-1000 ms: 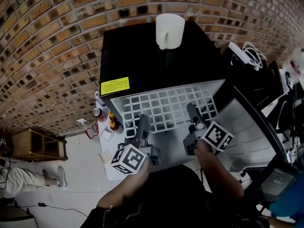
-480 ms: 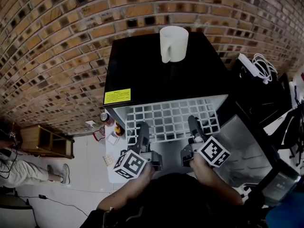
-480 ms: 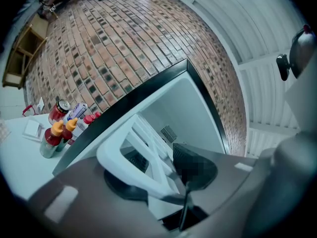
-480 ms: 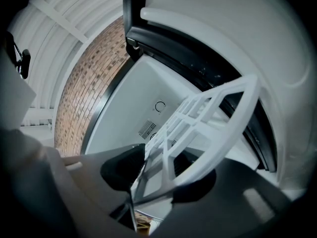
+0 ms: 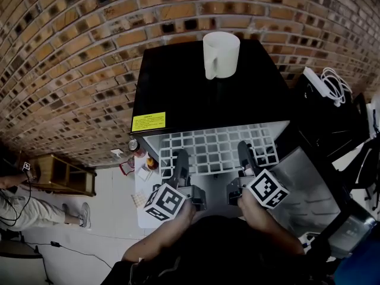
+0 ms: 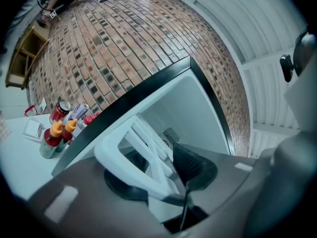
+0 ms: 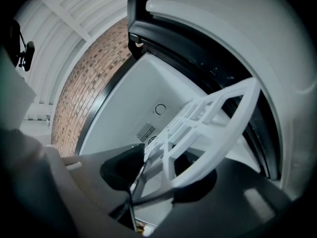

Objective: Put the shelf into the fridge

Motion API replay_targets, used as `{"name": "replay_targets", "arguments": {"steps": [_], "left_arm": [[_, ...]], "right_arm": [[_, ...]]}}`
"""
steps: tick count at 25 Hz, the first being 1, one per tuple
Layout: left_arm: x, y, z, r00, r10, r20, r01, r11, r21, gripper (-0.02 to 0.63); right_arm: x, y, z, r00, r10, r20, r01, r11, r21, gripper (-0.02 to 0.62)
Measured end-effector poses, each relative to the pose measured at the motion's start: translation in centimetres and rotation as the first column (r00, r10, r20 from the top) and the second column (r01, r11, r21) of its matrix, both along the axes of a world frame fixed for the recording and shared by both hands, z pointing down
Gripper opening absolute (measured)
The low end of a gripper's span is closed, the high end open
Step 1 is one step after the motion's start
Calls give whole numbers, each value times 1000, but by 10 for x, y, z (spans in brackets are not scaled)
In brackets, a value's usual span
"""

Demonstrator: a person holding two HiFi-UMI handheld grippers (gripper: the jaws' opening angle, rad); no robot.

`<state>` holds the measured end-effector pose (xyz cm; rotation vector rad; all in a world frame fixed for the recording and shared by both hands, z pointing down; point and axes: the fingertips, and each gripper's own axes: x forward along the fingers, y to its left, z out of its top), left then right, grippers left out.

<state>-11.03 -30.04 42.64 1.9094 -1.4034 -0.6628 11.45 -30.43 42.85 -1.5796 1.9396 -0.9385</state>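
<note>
Here, the left claw point(image 6: 161, 185) is closed on the near rim of the white grid shelf point(image 5: 215, 150). The right claw point(image 7: 158, 180) is clamped on the same rim further to the right, so the shelf is carried between the two. From both claws the shelf runs straight ahead into the open front of the black fridge point(image 5: 202, 94). Its far part is already hidden under the fridge's top, and its near edge is held out in front. Its long axis lies across the opening, from left to right, and the two claws are set about level with each other, neither clearly nearer the fridge. The coming move is judged to be an even push forward, with the shelf kept level so that neither side binds. The door point(image 5: 309, 189) is swung open at the right. A white mug point(image 5: 221, 53) is set on top of the fridge, and some bottles point(image 6: 57, 133) are grouped beside its left wall.
</note>
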Motion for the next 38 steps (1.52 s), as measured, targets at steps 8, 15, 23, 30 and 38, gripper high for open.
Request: {"name": "replay_targets", "arguments": {"steps": [8, 15, 23, 30, 38], "left_arm": [[0, -18, 1, 1000, -4, 0, 4, 1000, 5, 149], [-1, -38, 1, 1000, -14, -6, 14, 1000, -2, 149], [0, -53, -3, 998, -66, -3, 66, 998, 13, 126], [1, -62, -3, 994, -92, -54, 95, 994, 56, 115], [5, -67, -4, 990, -91, -107, 100, 992, 80, 115]], "right_arm": [[1, -18, 1, 1000, 9, 21, -9, 1000, -1, 184], [-1, -38, 1, 1000, 6, 14, -6, 1000, -1, 184], [0, -54, 0, 1000, 4, 3, -4, 1000, 5, 184], [-3, -64, 1, 1000, -11, 13, 11, 1000, 27, 183], [-2, -69, 1, 1000, -3, 18, 2, 1000, 30, 184]]}}
